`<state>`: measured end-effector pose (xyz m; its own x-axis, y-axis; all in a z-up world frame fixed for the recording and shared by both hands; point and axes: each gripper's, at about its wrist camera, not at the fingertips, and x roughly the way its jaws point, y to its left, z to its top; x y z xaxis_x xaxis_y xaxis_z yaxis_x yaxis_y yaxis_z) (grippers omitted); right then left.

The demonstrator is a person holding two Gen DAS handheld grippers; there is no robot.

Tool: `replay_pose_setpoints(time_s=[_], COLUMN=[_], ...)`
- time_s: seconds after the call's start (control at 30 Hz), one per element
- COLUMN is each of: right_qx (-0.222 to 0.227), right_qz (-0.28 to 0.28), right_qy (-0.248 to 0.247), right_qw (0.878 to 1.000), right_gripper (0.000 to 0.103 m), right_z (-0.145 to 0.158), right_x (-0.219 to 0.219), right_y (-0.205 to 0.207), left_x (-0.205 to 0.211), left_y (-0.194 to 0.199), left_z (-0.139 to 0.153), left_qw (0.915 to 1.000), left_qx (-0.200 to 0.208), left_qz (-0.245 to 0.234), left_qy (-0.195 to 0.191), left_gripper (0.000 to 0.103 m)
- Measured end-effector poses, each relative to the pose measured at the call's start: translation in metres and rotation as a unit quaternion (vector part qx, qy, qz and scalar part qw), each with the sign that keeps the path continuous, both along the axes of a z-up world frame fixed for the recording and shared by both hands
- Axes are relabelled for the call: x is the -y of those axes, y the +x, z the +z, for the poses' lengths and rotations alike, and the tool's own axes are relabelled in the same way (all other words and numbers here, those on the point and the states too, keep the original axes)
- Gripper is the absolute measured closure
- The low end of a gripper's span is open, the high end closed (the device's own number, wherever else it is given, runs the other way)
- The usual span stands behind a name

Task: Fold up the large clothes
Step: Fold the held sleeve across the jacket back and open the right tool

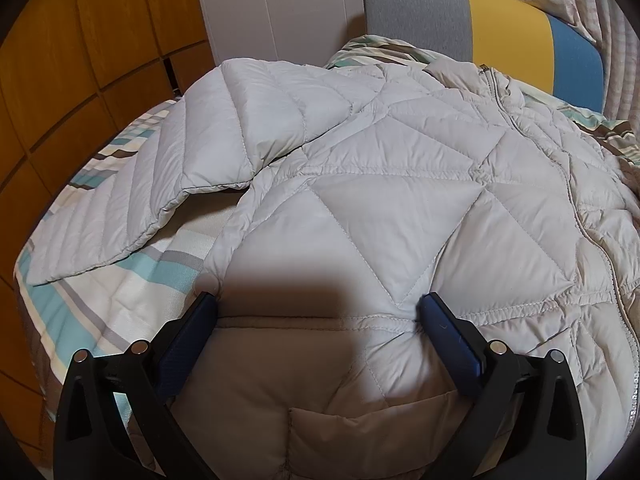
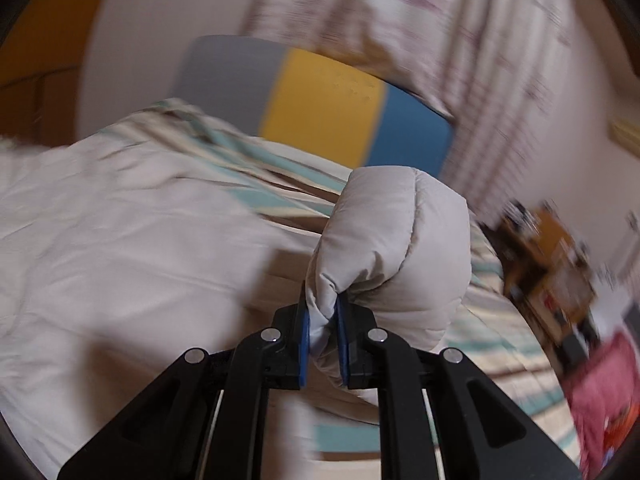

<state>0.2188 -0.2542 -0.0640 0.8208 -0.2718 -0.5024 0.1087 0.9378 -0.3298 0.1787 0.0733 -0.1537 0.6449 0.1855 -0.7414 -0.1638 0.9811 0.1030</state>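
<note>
left claw (image 1: 318, 306): nearest the lens, jaws spread wide and released, both blue pads pressed down on the near hem of the jacket, gripping nothing.
jacket (image 1: 400, 184): pale grey quilted puffer, spread front up across the bed; its hem lies right under and between the left claw's pads, its body runs away from the claw toward the headboard.
sleeve (image 1: 160, 176): stretches off to the left of the left claw, lying on the striped sheet.
zipper (image 1: 520, 136): runs down the jacket to the right of the left claw.
right claw (image 2: 324, 336): clenched on a puffy fold of the jacket's cloth, which bulges up just beyond its pads; the view is blurred.
bed (image 1: 80, 300): striped white, teal and grey sheet under the jacket.
headboard (image 1: 508, 32): grey, yellow and blue panels beyond the jacket's collar.
</note>
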Motion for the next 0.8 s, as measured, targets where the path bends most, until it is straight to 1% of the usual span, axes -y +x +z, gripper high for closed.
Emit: replay_pose_setpoints(time_s=[0.1, 0.13, 0.2, 0.3, 0.37, 0.4, 0.47, 0.53, 0.57, 0.6, 0.63, 0.7, 0.73, 0.8], right_qx=[-0.008, -0.011, -0.016, -0.015, -0.013, -0.014, -0.020, -0.022, -0.017, -0.012, -0.005, 0.012, 0.024, 0.035], right_qz=[0.062, 0.089, 0.122, 0.178, 0.204, 0.219, 0.251, 0.279, 0.285, 0.287, 0.286, 0.278, 0.258, 0.213], right_qy=[-0.035, -0.047, -0.059, -0.081, -0.089, -0.088, -0.090, -0.093, -0.094, -0.090, -0.073, -0.043, -0.028, 0.005], right_qw=[0.997, 0.995, 0.991, 0.980, 0.975, 0.972, 0.964, 0.955, 0.954, 0.954, 0.955, 0.959, 0.966, 0.977], right_gripper=[0.093, 0.093, 0.093, 0.093, 0.093, 0.091, 0.082, 0.058, 0.053, 0.042, 0.037, 0.034, 0.030, 0.025], right_z=[-0.010, -0.016, -0.029, -0.045, -0.053, -0.057, -0.065, -0.073, -0.073, -0.070, -0.065, -0.051, -0.045, -0.034], right_x=[-0.050, -0.070, -0.098, -0.143, -0.164, -0.173, -0.187, -0.196, -0.197, -0.195, -0.188, -0.173, -0.159, -0.134], right_y=[0.007, 0.007, 0.009, 0.005, 0.001, 0.001, 0.001, -0.002, -0.004, -0.008, -0.013, -0.022, -0.027, -0.026], left_x=[-0.001, -0.002, -0.002, -0.003, -0.003, -0.003, -0.003, -0.002, -0.001, 0.000, 0.002, 0.004, 0.005, 0.009], left_y=[0.000, 0.000, 0.000, 0.000, -0.001, -0.001, -0.001, -0.001, -0.001, -0.001, -0.001, -0.004, -0.007, -0.013], left_z=[0.000, 0.000, 0.000, 0.000, 0.000, 0.000, 0.000, 0.001, 0.001, 0.002, 0.005, 0.013, 0.021, 0.040], left_qw=[1.0000, 1.0000, 0.9999, 0.9999, 0.9999, 0.9998, 0.9999, 0.9999, 0.9999, 1.0000, 1.0000, 0.9999, 0.9997, 0.9985], left_qx=[0.002, 0.003, 0.004, 0.005, 0.007, 0.007, 0.007, 0.005, 0.004, 0.002, -0.004, -0.011, -0.007, 0.011], left_qz=[0.000, 0.000, 0.000, 0.000, 0.000, 0.000, 0.001, 0.000, 0.001, 0.001, 0.001, -0.004, -0.006, -0.011], left_qy=[-0.005, -0.008, -0.010, -0.013, -0.016, -0.016, -0.015, -0.014, -0.013, -0.010, -0.005, -0.010, -0.023, -0.052], left_gripper=[0.003, 0.003, 0.003, 0.003, 0.003, 0.003, 0.003, 0.003, 0.003, 0.003, 0.003, 0.003, 0.003, 0.003])
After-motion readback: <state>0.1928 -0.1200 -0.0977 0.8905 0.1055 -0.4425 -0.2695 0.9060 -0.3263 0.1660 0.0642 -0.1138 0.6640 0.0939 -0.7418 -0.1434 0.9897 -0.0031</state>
